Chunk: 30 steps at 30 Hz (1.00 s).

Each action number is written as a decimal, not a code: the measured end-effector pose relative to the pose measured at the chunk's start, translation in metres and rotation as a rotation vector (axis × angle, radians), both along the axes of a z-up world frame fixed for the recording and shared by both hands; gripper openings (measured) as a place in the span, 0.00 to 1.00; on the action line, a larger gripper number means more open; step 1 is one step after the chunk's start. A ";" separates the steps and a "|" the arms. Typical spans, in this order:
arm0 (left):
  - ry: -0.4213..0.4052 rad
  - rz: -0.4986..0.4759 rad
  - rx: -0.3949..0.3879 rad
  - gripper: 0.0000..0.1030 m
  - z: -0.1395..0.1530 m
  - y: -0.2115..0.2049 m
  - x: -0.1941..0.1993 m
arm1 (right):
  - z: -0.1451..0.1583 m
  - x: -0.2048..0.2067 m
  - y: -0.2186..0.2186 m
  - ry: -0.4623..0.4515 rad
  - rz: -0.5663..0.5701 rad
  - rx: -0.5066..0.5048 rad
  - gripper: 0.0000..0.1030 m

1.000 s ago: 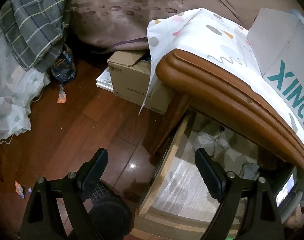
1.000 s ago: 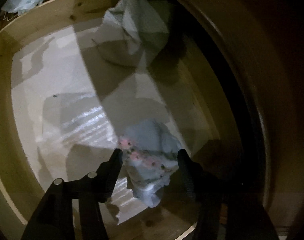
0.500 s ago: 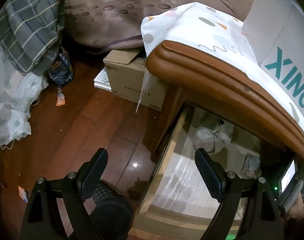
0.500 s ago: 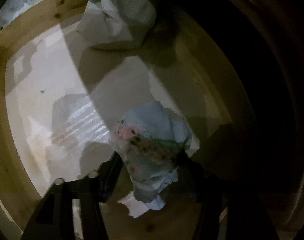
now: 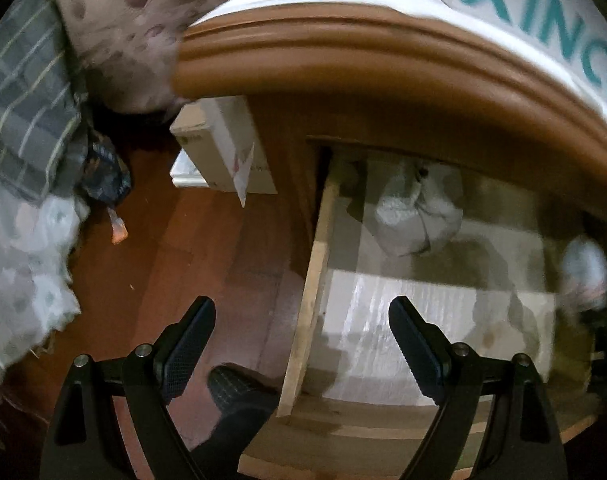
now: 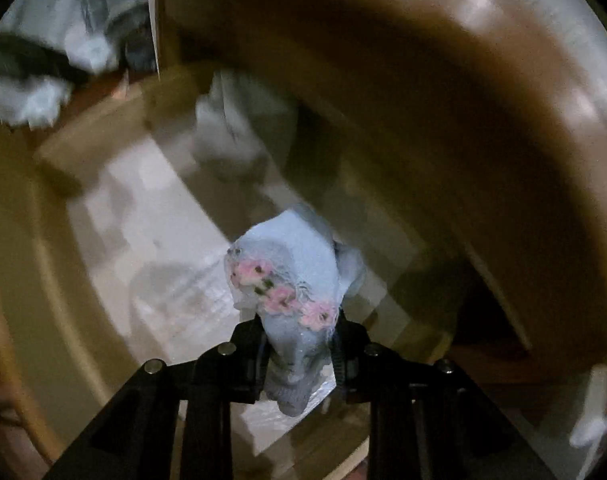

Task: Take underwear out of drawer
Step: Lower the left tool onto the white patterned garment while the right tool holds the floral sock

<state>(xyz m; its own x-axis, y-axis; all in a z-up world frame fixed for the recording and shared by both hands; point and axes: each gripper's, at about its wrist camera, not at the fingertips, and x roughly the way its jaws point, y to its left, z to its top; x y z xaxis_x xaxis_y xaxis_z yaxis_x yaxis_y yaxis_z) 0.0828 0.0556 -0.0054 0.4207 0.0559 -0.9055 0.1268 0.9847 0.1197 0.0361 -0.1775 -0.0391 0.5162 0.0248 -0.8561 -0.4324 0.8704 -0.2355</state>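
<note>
My right gripper (image 6: 299,354) pinched the underwear (image 6: 291,280), pale blue and bunched with pink flowers, above the drawer (image 5: 309,280); my left gripper (image 5: 303,344) stood spread.

Pale blue underwear (image 6: 299,280) with pink flowers hangs bunched above the open, paper-lined wooden drawer (image 5: 303,320), where another white bundle (image 5: 417,210) lies.

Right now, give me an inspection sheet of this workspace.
Surface: open drawer, pale liner showing.
Job's things: blue floral underwear pinched by right gripper; white bundle lies at drawer's back.
Clutter: cardboard box, wrapper on wood floor.
Grippers: left gripper open, empty, straddling the drawer's side wall.
Cables: nothing seen.
Surroundings: plaid cloth, patterned bedding; views blurred.
</note>
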 end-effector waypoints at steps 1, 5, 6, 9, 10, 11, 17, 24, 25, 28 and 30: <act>-0.004 -0.019 0.027 0.84 -0.001 -0.005 -0.001 | 0.013 -0.006 -0.004 -0.027 -0.018 0.048 0.25; -0.022 -0.077 0.109 0.84 -0.007 -0.022 -0.005 | 0.054 -0.032 -0.026 -0.139 -0.088 0.230 0.25; -0.022 -0.090 0.124 0.84 -0.009 -0.025 -0.006 | 0.065 -0.040 -0.031 -0.183 -0.116 0.282 0.25; -0.049 -0.125 0.212 0.84 -0.013 -0.036 -0.008 | 0.092 -0.057 -0.038 -0.275 -0.171 0.399 0.25; -0.067 -0.143 0.256 0.84 -0.014 -0.041 -0.010 | 0.100 -0.058 -0.040 -0.311 -0.184 0.413 0.25; -0.082 -0.163 0.289 0.84 -0.015 -0.046 -0.012 | 0.106 -0.061 -0.045 -0.345 -0.195 0.432 0.25; -0.089 -0.298 0.417 0.84 -0.030 -0.073 -0.015 | 0.135 -0.073 -0.090 -0.460 -0.281 0.517 0.25; -0.144 -0.402 0.583 0.84 -0.047 -0.102 -0.013 | 0.133 -0.080 -0.124 -0.506 -0.381 0.595 0.25; -0.163 -0.413 0.612 0.84 -0.048 -0.109 -0.015 | 0.131 -0.079 -0.126 -0.501 -0.380 0.602 0.25; -0.227 -0.469 0.700 0.84 -0.055 -0.121 -0.018 | 0.129 -0.078 -0.122 -0.504 -0.369 0.604 0.25; -0.243 -0.507 0.751 0.83 -0.063 -0.129 -0.020 | 0.128 -0.078 -0.121 -0.506 -0.359 0.604 0.25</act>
